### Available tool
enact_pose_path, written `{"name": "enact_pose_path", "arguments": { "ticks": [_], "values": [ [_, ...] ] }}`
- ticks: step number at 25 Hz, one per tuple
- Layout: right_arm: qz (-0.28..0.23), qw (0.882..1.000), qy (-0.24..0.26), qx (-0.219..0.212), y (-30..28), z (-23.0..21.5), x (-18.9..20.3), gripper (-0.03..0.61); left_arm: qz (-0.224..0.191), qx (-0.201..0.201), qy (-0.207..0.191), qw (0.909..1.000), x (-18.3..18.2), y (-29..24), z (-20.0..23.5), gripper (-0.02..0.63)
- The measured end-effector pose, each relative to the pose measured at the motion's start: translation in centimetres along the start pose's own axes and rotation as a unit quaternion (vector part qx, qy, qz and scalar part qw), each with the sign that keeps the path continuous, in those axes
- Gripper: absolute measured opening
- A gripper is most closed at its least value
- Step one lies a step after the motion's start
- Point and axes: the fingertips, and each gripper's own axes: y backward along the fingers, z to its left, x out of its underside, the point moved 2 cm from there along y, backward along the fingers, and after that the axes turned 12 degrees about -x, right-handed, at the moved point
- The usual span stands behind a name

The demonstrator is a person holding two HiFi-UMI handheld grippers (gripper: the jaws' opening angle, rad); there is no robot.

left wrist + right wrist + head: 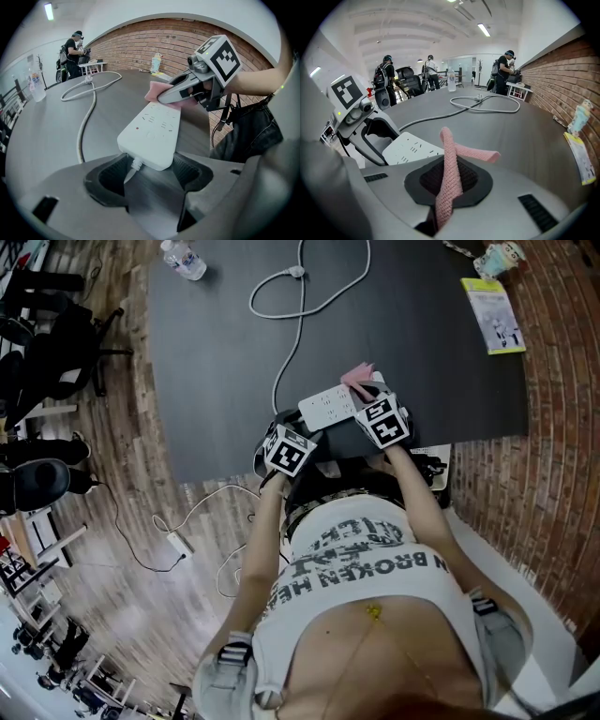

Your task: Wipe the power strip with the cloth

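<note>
Clamping strip (151,133) — left tongs (149,172), cloth (450,157) — right tongs (449,182)

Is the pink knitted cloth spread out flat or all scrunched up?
Scrunched up. The right gripper pinches the pink knitted cloth into a narrow folded strip, with one end flopping sideways.

Head view: high overhead, steeply down onto dark grey tabletop (216,352). Left, right gripper views: low, close, skimming same tabletop from near edge. All share white plastic power strip (328,407).
</note>
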Motion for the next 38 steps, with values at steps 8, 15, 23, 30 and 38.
{"name": "enact_pose_path", "arguments": {
  "ticks": [8,15,23,30,38],
  "values": [
    [-0.006,1.0,-0.013,0.021,0.8,-1.5,0.4,0.017,0.001,0.001,0.0,1.0,0.1,0.0,0.2,0.29],
    [-0.005,1.0,-0.012,0.025,1.0,-2.2,0.9,0.015,0.003,0.001,0.0,1.0,0.0,-0.1,0.1,0.29],
    [-0.01,0.998,-0.037,0.054,2.4,-4.2,1.8,0.015,0.002,0.0,-0.001,1.0,0.0,-0.1,0.0,0.29],
    [-0.008,0.996,-0.045,0.081,3.3,-5.5,2.3,0.015,0.004,-0.001,-0.001,1.0,-0.1,0.0,0.0,0.29],
    [-0.019,0.994,-0.065,0.083,3.7,-6.1,2.8,0.015,0.002,0.0,-0.002,1.0,0.0,-0.1,-0.1,0.291]
  ]
}}
